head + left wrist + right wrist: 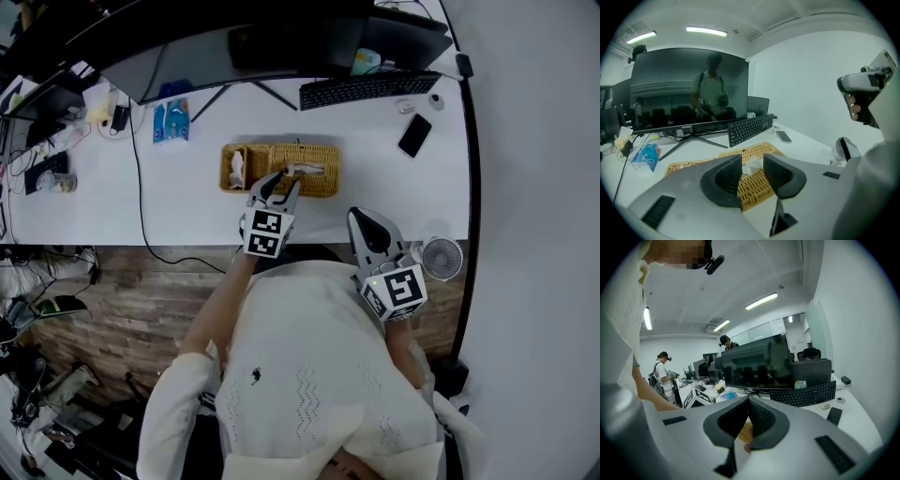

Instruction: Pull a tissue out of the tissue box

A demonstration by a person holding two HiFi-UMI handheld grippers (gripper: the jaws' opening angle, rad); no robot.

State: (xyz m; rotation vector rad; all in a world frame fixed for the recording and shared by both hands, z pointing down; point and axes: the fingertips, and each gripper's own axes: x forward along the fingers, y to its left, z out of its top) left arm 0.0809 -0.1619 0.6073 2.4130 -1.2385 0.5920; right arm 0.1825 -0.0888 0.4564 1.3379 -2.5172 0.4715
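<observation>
Head view: L gripper hangs over the near edge of the wicker tissue box on the white desk. Its fingers are spread wide, w/ the tissue tuft just past the tips, a bit toward the R finger; nothing gripped yet. R gripper is back at the desk edge, well apart from the box, prob. parked clear of the job since one hand is enough for the pull. Left gripper view: the pads stand far apart & the white tuft shows in the gap btwn them, beyond the tips, touching neither. The box weave lies under & ahead of the fingers. Wide spread looks meant to straddle the tuft before closing. Further ahead of the fingers: keyboard & phone; small fan off to the R side. Right gripper view: fingers closed tip to tip, nothing clamped; a sliver of wicker shows far below the tips, monitor well ahead. My read: approach stage; next = dip a little, pinch the tuft, then draw it up.
</observation>
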